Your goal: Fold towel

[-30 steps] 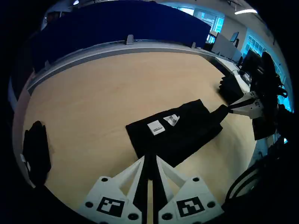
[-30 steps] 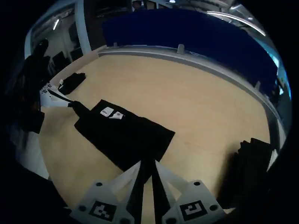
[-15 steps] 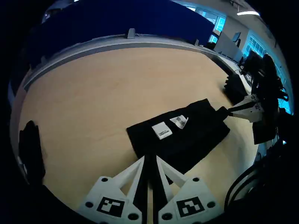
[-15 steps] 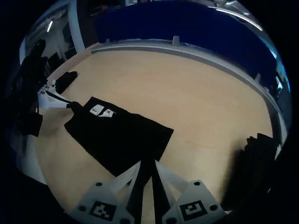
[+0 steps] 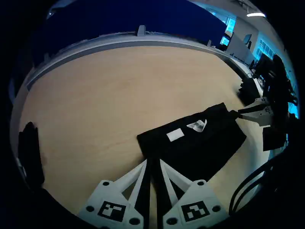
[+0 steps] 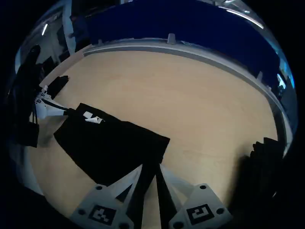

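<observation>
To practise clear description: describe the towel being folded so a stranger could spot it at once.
On the wide, pale wooden table, find the black towel lying spread out. Unlike the other dark cloth piles at the table's edges, it bears two white labels and is pinched at two corners by the left tongs and the right tongs.

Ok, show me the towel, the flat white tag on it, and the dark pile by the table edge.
towel (image 5: pixel 206 147), left gripper view, middle of the black cloth
tag (image 5: pixel 175 134), left gripper view, centre of the flat white patch
pile (image 6: pixel 265 160), right gripper view, side of the dark stack
</observation>
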